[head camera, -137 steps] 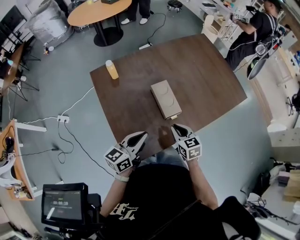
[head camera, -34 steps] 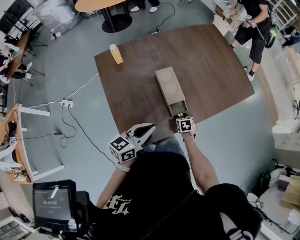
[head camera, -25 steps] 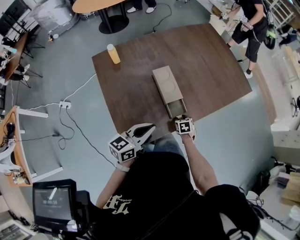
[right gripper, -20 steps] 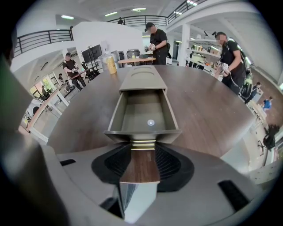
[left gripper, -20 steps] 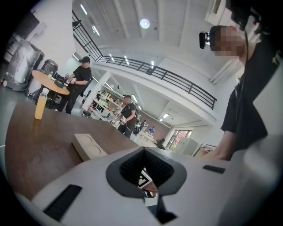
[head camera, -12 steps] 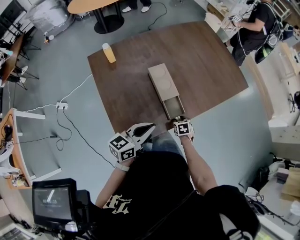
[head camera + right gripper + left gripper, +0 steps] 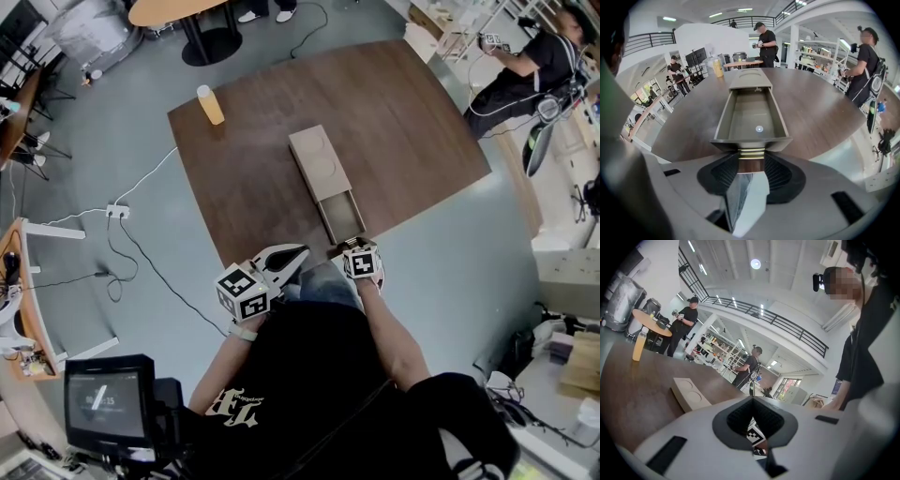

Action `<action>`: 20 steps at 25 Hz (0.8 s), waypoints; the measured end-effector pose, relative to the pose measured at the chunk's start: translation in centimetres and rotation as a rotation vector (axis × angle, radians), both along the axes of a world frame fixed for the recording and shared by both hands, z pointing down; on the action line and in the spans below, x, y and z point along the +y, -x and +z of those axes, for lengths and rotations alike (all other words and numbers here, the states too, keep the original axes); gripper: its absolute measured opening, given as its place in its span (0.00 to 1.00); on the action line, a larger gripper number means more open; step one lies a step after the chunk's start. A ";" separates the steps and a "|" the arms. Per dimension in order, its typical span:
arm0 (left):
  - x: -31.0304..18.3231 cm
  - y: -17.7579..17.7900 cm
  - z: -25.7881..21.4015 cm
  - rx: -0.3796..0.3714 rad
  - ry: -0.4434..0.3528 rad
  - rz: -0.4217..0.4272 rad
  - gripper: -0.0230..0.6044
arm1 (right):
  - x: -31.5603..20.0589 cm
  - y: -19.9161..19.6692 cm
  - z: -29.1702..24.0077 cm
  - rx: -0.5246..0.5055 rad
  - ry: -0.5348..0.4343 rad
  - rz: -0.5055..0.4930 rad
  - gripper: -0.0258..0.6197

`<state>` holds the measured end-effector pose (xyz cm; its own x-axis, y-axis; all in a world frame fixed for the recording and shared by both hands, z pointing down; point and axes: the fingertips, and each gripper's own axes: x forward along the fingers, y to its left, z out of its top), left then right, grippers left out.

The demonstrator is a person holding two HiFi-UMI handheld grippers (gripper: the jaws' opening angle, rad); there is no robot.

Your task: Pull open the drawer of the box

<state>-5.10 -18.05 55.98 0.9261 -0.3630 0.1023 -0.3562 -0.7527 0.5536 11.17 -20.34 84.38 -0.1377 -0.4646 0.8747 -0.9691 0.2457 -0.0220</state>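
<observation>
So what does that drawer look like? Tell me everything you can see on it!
The drawer is a shallow open tray, pale greyish-tan, and looks like painted wood or board. It stands pulled well out of the long box, toward the near edge of the dark brown table. It is empty except for a small round spot on its floor. A ribbed, brass-coloured handle sits on its front, and the right gripper is closed on it.

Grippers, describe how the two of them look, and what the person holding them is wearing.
Both the left gripper and right gripper are white plastic shells with ribbed black pads. Each carries a cube of black-and-white square markers. The person wears a black short-sleeved shirt with white lettering and a pale wristband.
</observation>
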 end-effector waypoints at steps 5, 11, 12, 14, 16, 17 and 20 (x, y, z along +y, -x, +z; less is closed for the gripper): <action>-0.4 -1.2 0.0 0.005 -0.002 0.011 0.04 | 1.4 -0.7 0.7 -0.007 0.022 -0.006 0.28; -0.9 -0.8 -0.1 0.003 0.005 0.029 0.04 | 1.7 0.1 1.1 -0.030 0.031 0.000 0.28; -0.8 -1.3 0.1 0.000 0.006 0.032 0.04 | 1.7 -0.2 1.2 -0.040 0.028 0.005 0.28; -0.4 -2.2 0.3 -0.004 0.007 0.040 0.04 | 2.1 -0.8 1.1 -0.060 0.021 0.022 0.28; -0.4 -1.7 -0.1 -0.006 0.009 0.054 0.04 | 2.3 -0.2 0.5 -0.077 0.011 0.053 0.28; -0.4 -1.2 -0.3 -0.005 0.009 0.062 0.04 | 2.5 0.2 0.1 -0.084 0.009 0.069 0.28; -0.3 -0.8 -0.4 -0.004 0.005 0.080 0.04 | 3.4 0.5 -0.5 -0.102 0.000 0.089 0.28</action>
<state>-4.27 -18.40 55.55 0.9517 -0.2878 0.1073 -0.2974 -0.7761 0.5561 10.63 -16.93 83.89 -0.1841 -0.4794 0.8581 -0.9798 0.1587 -0.1216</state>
